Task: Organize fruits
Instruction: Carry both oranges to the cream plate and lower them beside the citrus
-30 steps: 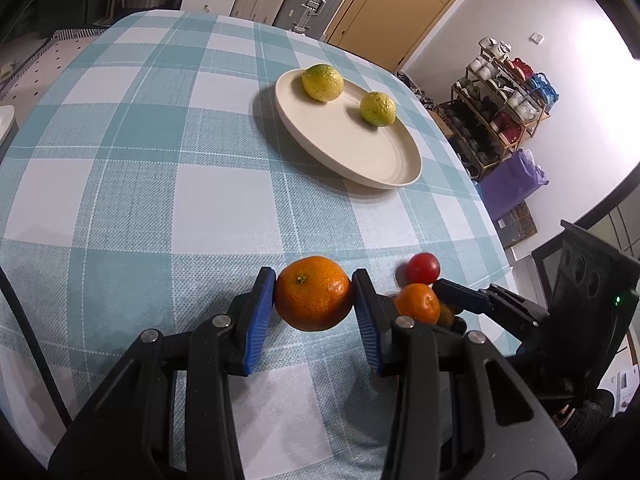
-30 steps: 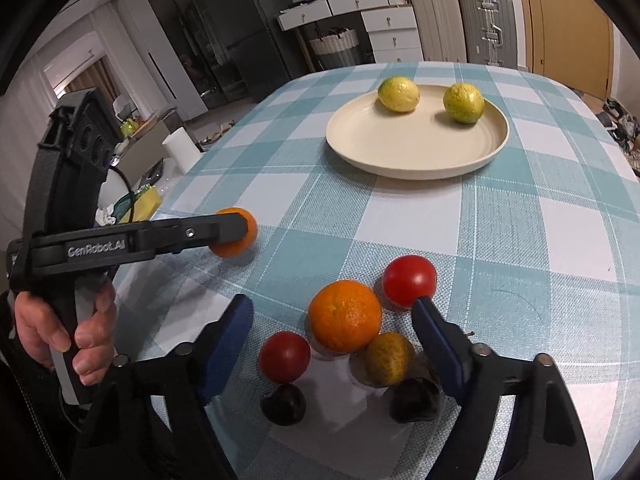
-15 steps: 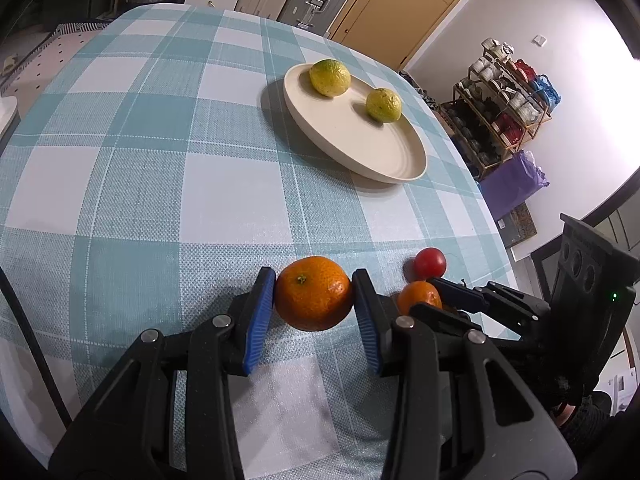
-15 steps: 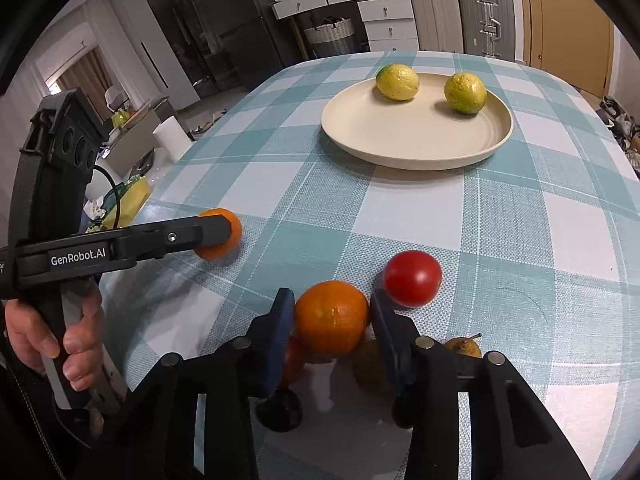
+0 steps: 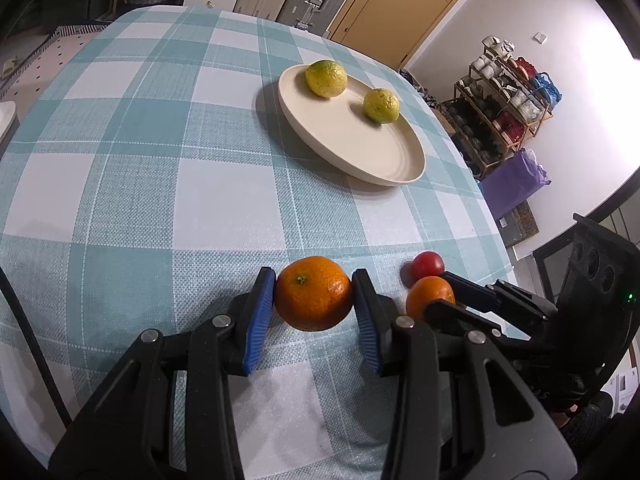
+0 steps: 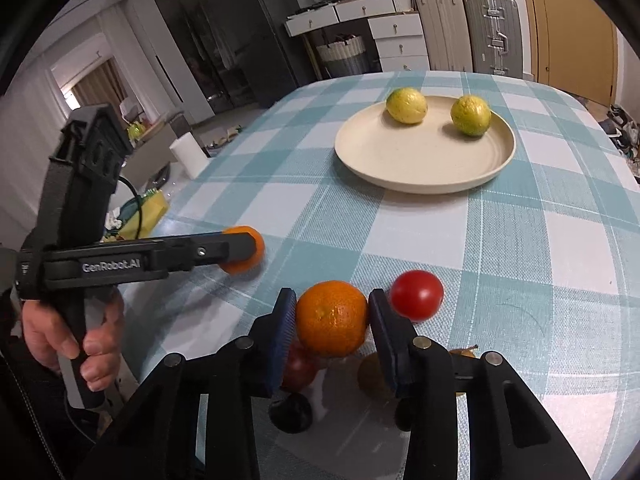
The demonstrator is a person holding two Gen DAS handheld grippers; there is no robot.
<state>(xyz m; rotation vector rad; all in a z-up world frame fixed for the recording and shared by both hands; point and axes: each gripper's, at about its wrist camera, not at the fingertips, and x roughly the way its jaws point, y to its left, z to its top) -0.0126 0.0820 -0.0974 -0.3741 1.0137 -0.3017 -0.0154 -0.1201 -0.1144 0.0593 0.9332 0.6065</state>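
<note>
Both grippers' fingers (image 5: 260,312) clamp 1 orange (image 6: 332,318) each.

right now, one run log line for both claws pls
left claw: shut on orange | right claw: just closed on second orange | plate: two yellow-green fruits

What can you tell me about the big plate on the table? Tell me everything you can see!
The plate is round, cream-coloured and shallow, with a low raised rim; it looks like matte ceramic or plastic. It lies flat on the teal-and-white checked tablecloth, toward the far side of the table. Two yellow-green citrus fruits sit on its far half, apart from each other. The near half is bare. No gripper touches it.
</note>
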